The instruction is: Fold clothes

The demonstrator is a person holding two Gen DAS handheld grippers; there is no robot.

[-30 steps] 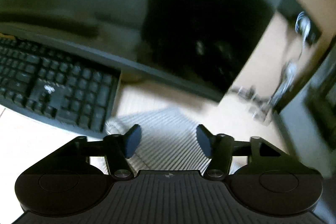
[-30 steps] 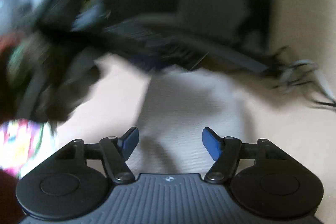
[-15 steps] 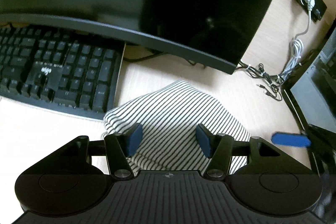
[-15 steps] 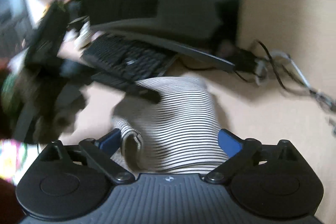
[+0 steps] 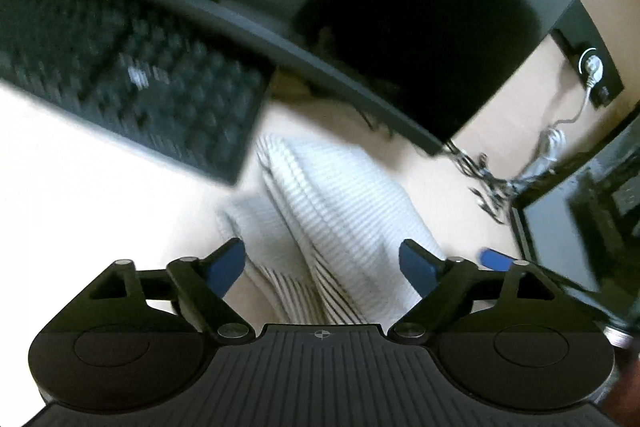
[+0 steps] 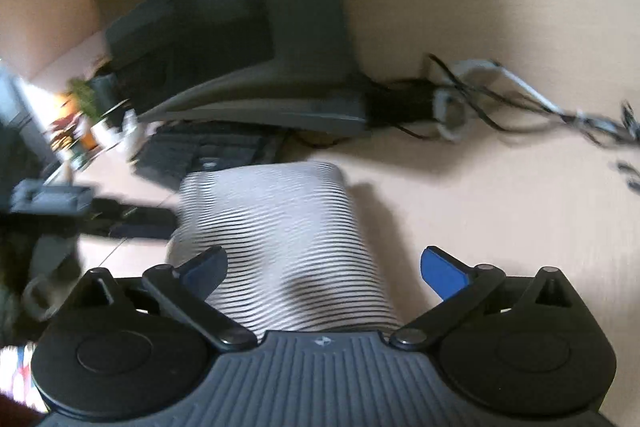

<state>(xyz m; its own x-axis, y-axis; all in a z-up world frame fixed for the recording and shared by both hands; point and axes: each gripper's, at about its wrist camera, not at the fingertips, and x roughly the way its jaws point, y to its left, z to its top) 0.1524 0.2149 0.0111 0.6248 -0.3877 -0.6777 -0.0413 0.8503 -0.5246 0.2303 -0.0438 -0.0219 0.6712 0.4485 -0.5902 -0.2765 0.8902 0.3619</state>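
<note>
holding both tools released, left tool (image 5: pixel 322 265) and right tool (image 6: pixel 324 269), over my folded striped shirt (image 6: pixel 280 227) on the bench (image 6: pixel 500 207).

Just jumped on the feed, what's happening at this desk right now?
A person is folding clothes with two handheld grippers. A striped garment lies in a compact folded bundle on the desk, just in front of the keyboard and monitor. The left gripper and right gripper are both open over the bundle, gripping nothing. Both views are motion-blurred, so whether either one touches the cloth is unclear.
</note>
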